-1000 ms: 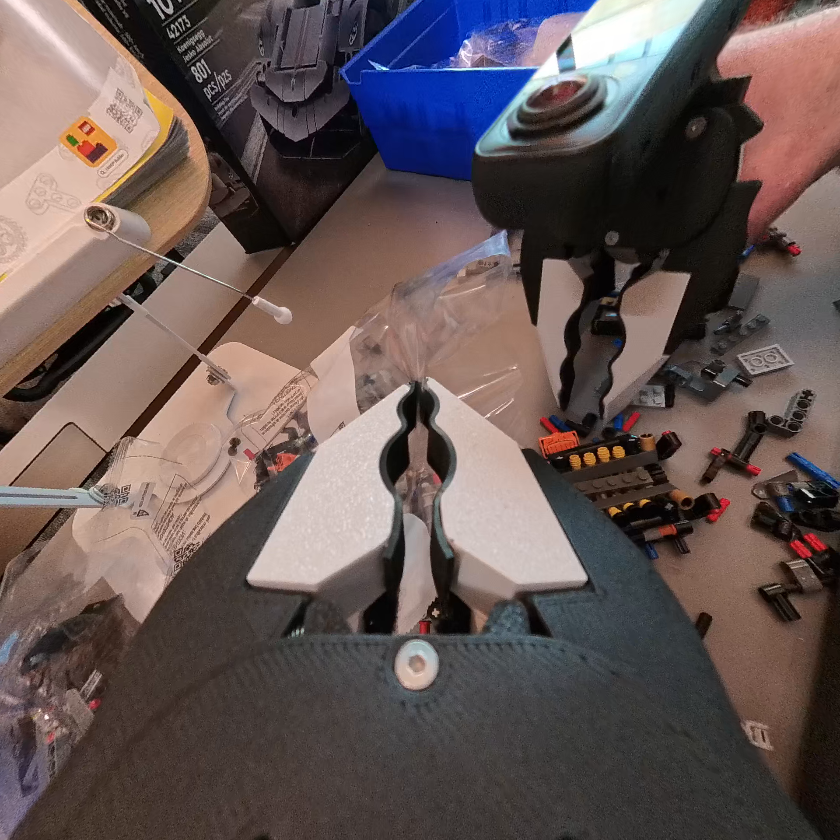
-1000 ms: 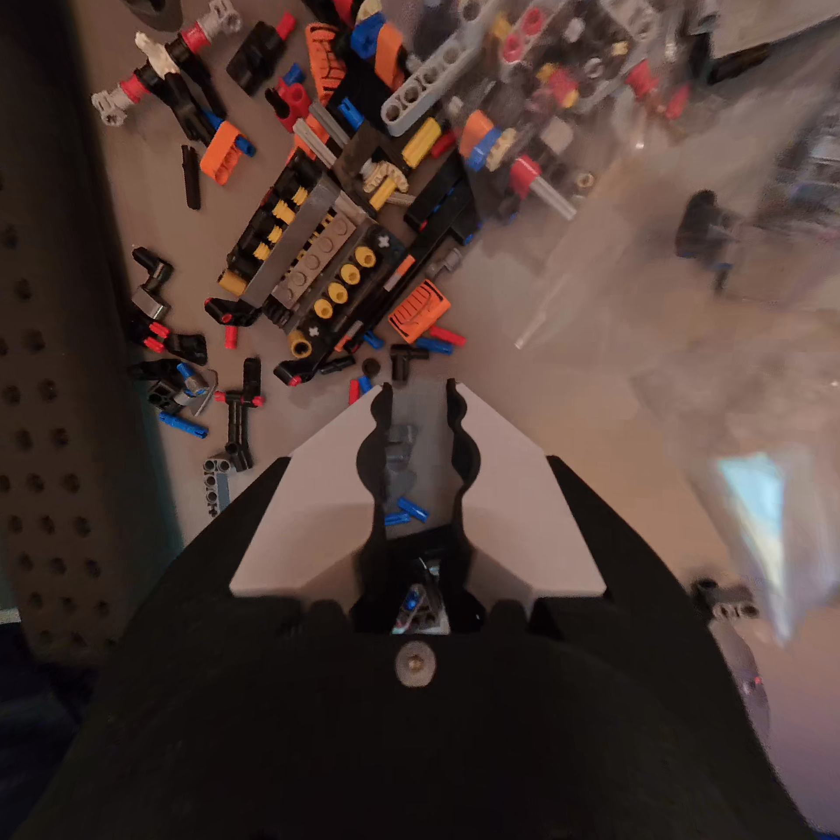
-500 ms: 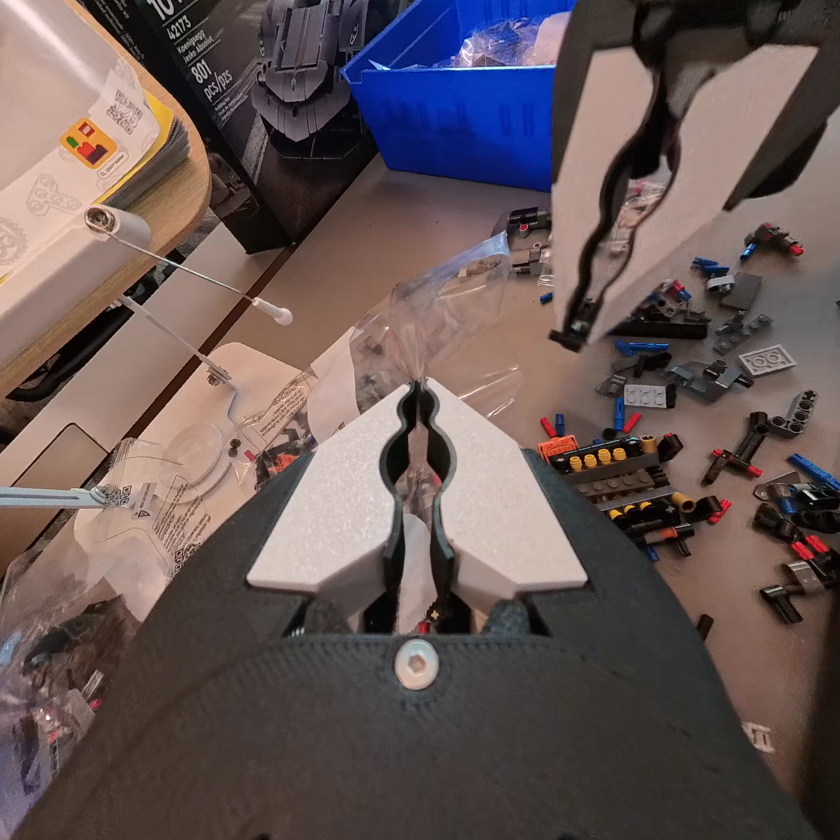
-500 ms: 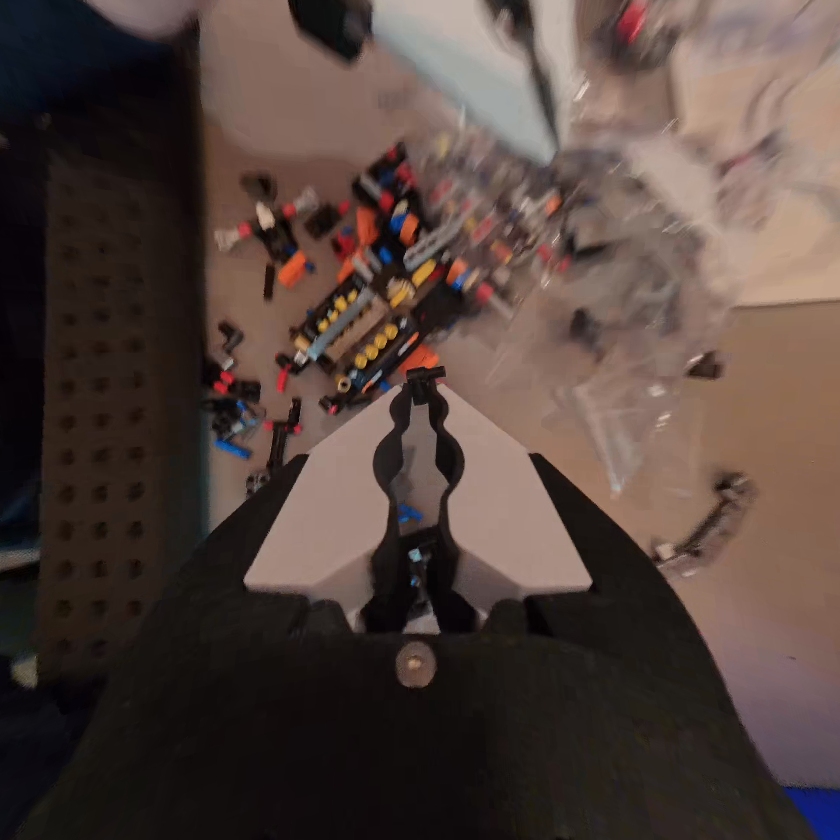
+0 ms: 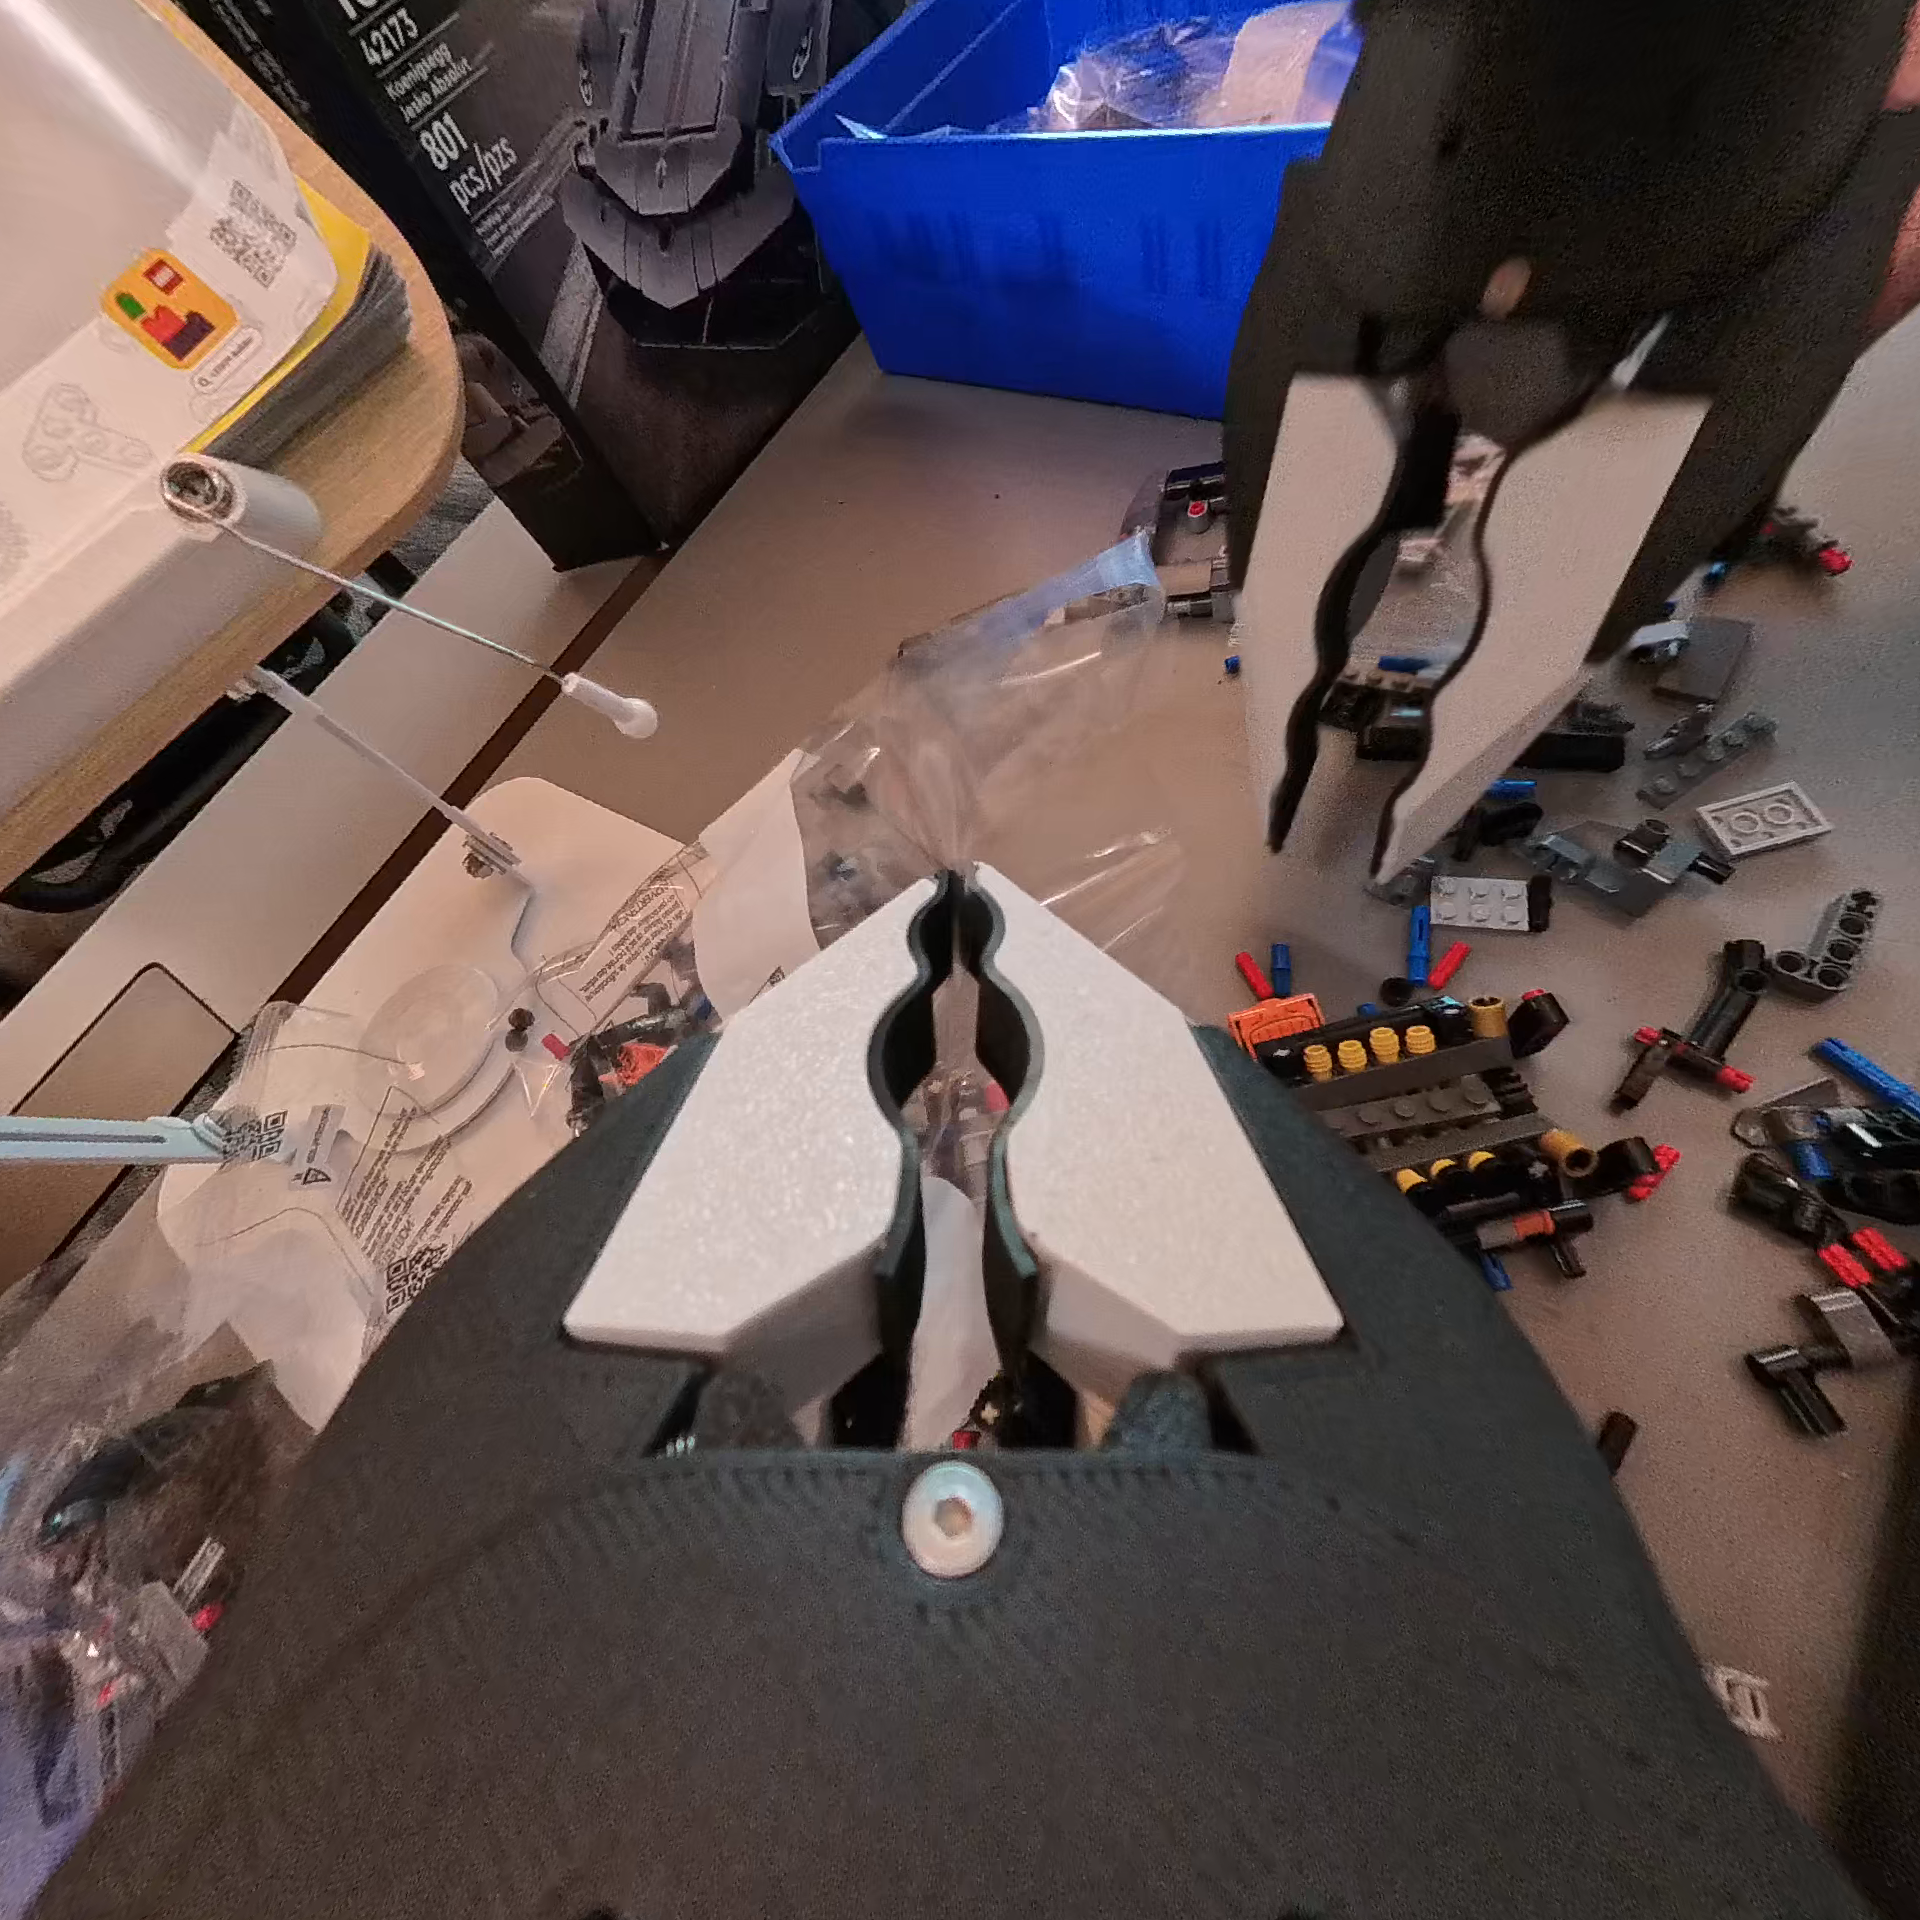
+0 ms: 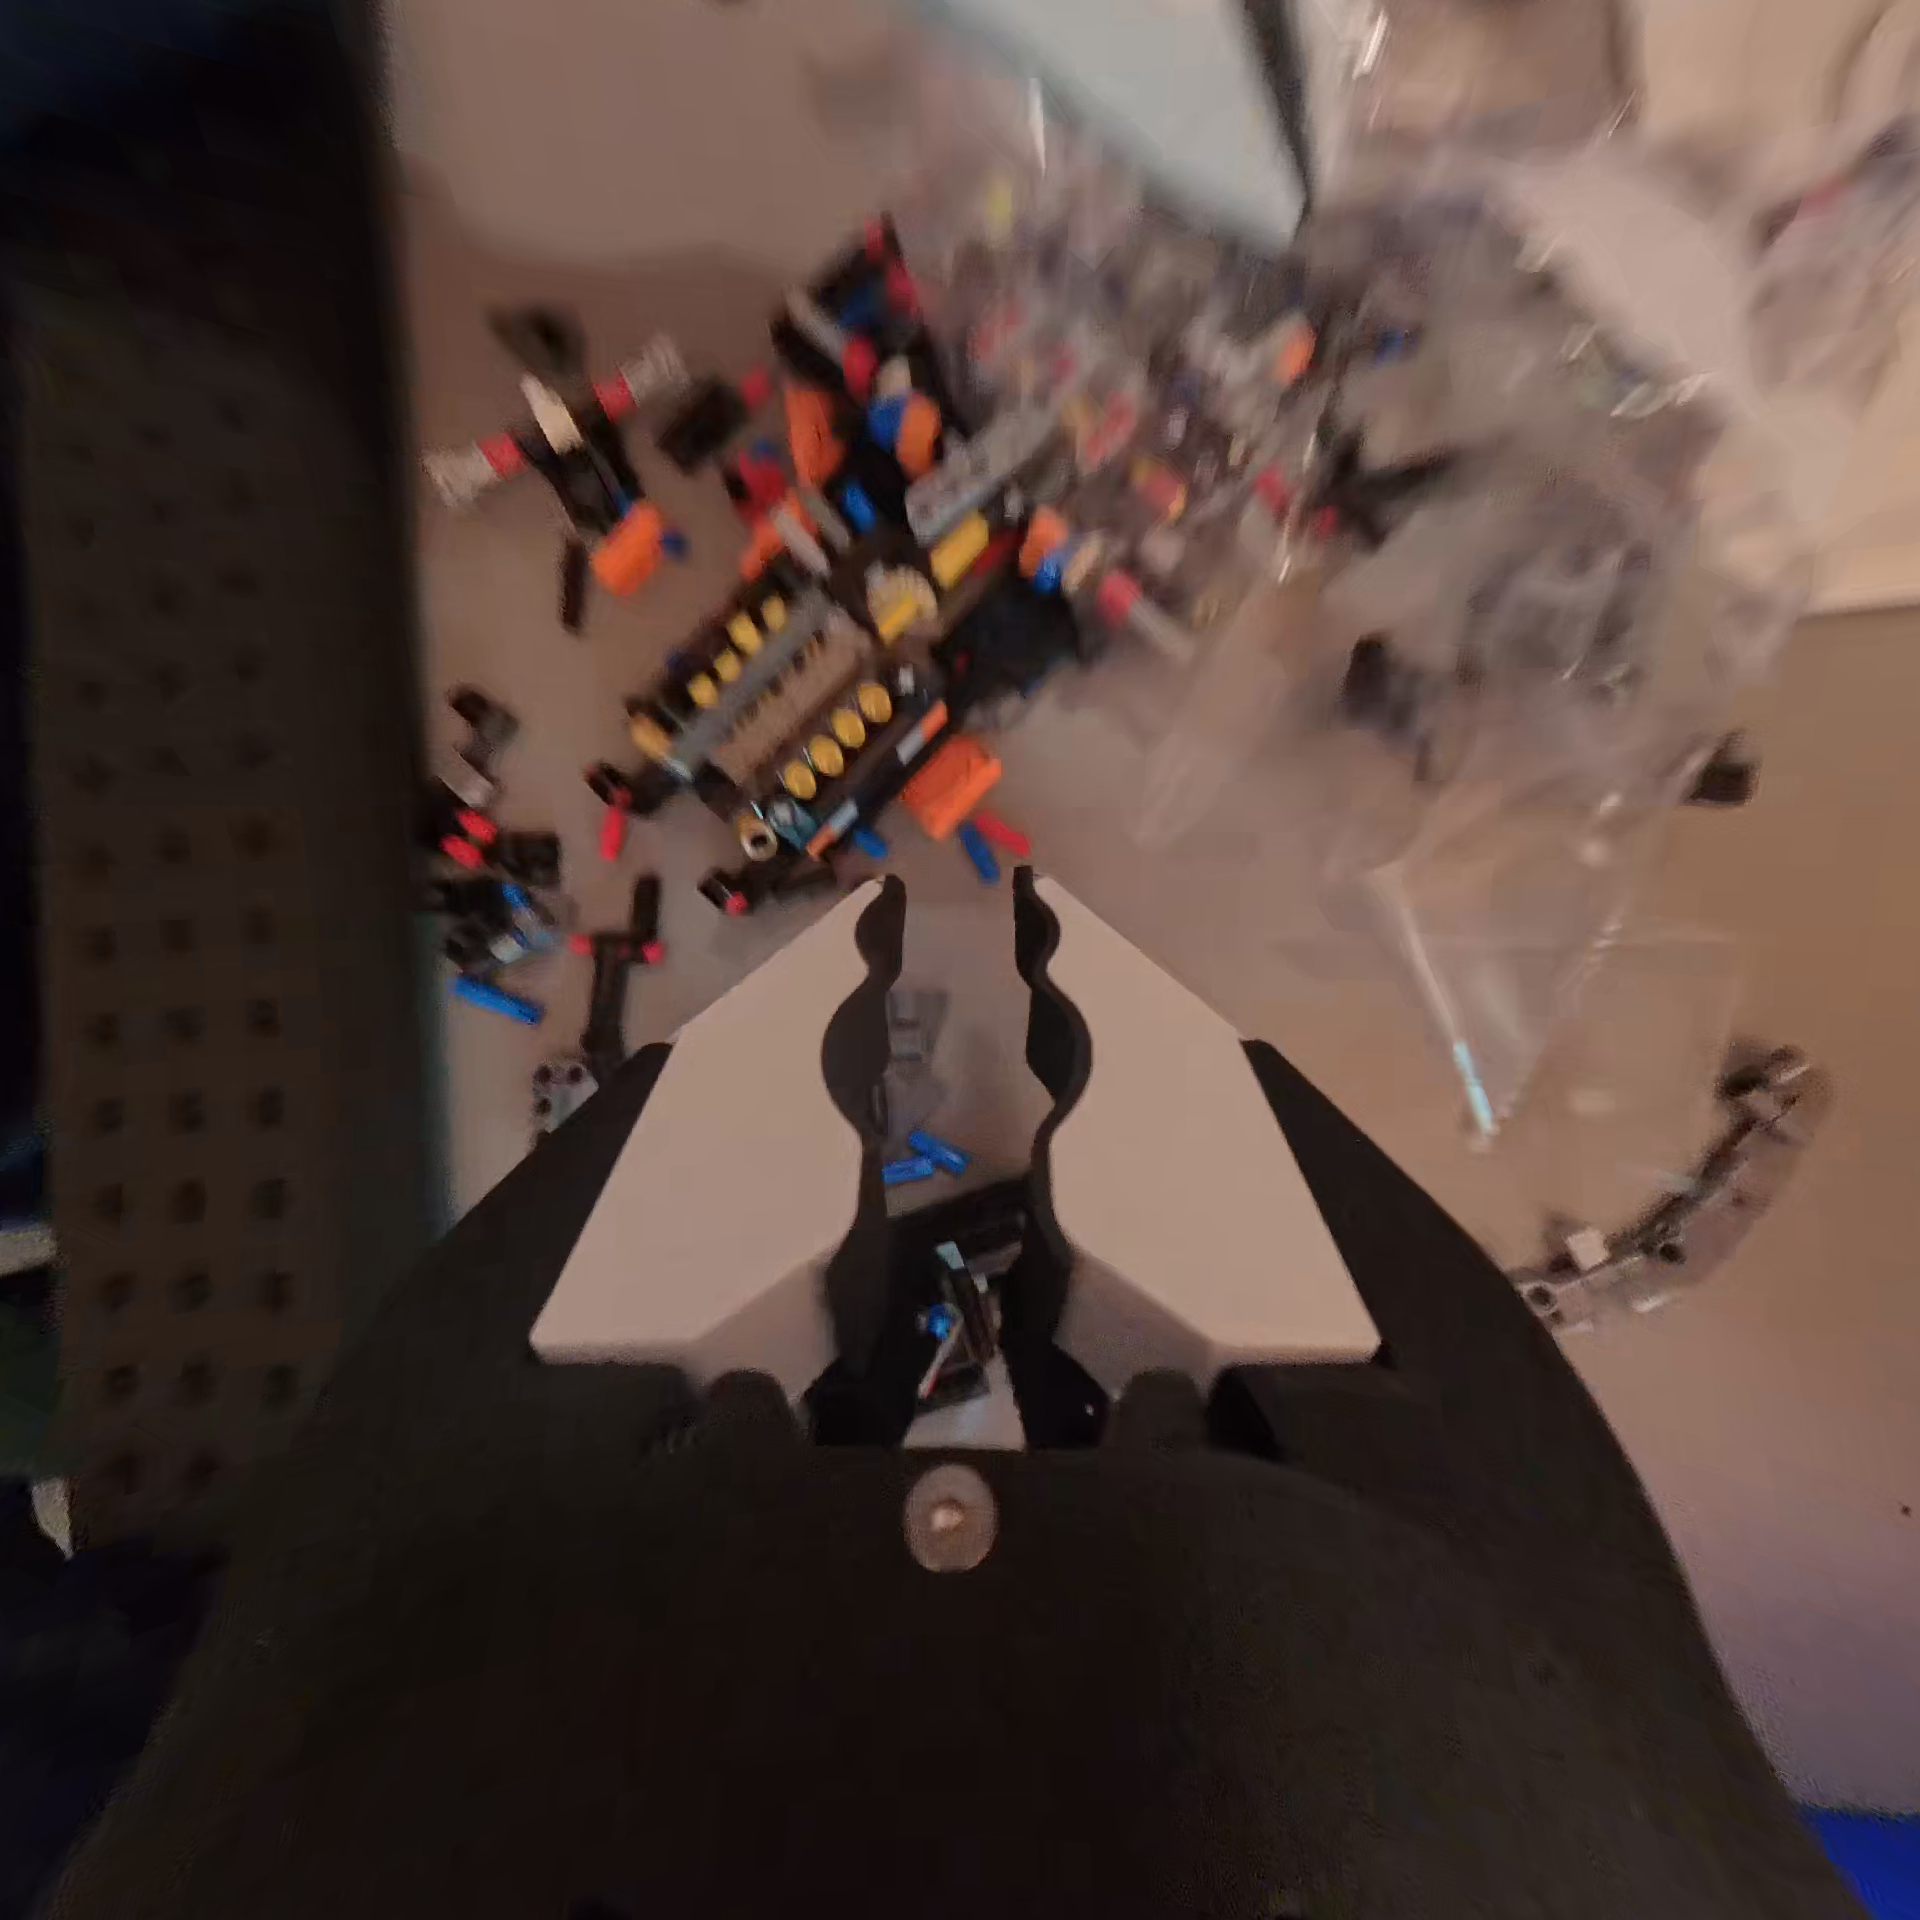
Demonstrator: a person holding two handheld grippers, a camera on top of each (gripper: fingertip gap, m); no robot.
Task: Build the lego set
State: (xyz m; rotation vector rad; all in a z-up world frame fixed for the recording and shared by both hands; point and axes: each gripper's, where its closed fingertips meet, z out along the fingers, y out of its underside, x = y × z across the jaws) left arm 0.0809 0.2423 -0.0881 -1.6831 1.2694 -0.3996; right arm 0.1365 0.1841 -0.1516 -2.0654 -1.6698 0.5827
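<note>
Lego pieces [image 5: 1621, 1039] scattered loose on grey surface [image 5: 831, 540], right of centre | left gripper [image 5: 954, 883] clamped tight on clear plastic bag [image 5: 997, 717] | right gripper [image 5: 1325, 847] raised above the pieces, parted, holding nothing | blue bin [image 5: 1039, 239] behind.

Tabletop [image 5: 935, 540]: beige-grey. Bin [image 5: 1039, 249]: solid blue. Set box [image 5: 644, 260]: black with grey model print. Loose bricks [image 5: 1766, 1091]: black, grey, red, blue. Assembly [image 5: 1423, 1101]: dark grey, yellow studs, orange panel. Left tongs [image 5: 954, 883]: white faces, black wavy edges.
</note>
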